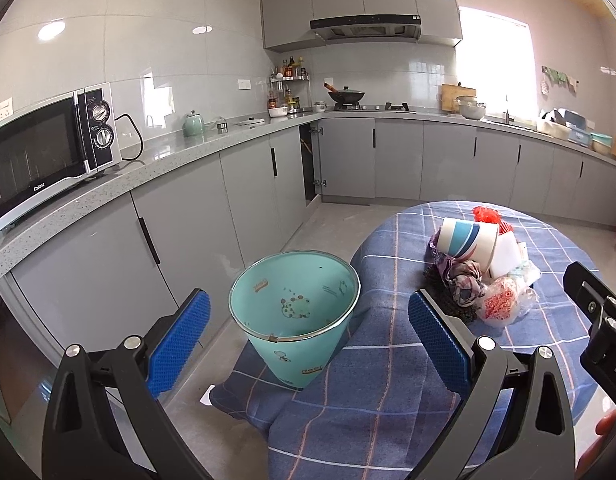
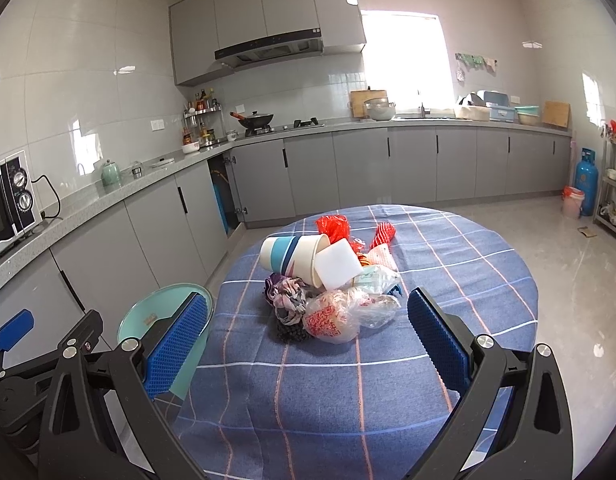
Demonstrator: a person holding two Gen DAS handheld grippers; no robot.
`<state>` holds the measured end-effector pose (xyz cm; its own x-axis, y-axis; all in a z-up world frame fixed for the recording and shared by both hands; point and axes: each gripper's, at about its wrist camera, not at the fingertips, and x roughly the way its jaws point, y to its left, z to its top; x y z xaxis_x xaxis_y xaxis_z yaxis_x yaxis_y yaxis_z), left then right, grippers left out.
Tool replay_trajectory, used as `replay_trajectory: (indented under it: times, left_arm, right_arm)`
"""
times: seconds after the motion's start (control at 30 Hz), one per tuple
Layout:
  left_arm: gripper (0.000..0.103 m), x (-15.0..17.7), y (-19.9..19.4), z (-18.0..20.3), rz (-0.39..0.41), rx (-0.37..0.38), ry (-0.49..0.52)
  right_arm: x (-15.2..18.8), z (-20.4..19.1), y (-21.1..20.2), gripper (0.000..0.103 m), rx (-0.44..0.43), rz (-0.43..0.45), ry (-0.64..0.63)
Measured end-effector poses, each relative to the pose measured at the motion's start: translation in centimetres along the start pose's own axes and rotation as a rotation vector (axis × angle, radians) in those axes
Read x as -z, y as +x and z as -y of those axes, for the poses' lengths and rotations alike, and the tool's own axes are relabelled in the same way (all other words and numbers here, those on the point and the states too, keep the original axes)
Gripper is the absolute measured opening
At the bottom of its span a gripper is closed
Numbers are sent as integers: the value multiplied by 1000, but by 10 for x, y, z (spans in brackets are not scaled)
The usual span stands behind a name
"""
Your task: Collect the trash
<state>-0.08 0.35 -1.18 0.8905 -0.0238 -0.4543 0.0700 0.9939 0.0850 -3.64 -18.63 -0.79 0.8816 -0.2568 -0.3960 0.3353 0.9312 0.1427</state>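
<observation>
While both tools gape wide w/ nothing held, teal bin (image 1: 295, 312) beside table, inside bare, trash pile (image 2: 332, 280) on tablecloth (image 2: 448, 280)

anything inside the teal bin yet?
Teal bin: no trash visible inside, only printed cartoon patterns on its inner wall. Its very bottom is hidden behind the near rim.

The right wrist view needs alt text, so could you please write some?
The open right gripper faces a pile of trash on a round table with a blue checked cloth. A teal bin stands left of the table, in a grey kitchen.
</observation>
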Motion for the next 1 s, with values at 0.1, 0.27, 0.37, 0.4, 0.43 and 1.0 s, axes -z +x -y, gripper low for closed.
replay_trajectory:
  times: [0.1,0.27,0.37,0.4,0.43,1.0]
  left_arm:
    - [98,0,0,0,-1,-1,1]
    - [98,0,1,-1,-2,-1,1]
    - [98,0,1,-1,-2,1,0]
    - [98,0,1,-1,-1,1,1]
    - [98,0,1,-1,-2,0,0]
    - [98,2,1,3,-7,6,2]
  right_arm:
    - [0,-1,1,99,1,0,-1]
    - [1,-2,1,99,0,-4,1]
    - [1,-2,2,99,0,-4,1]
    - [1,-2,2,99,0,-3,1]
    - [1,-2,2,99,0,-3,1]
    - [2,-3,2,99,0,-1,3]
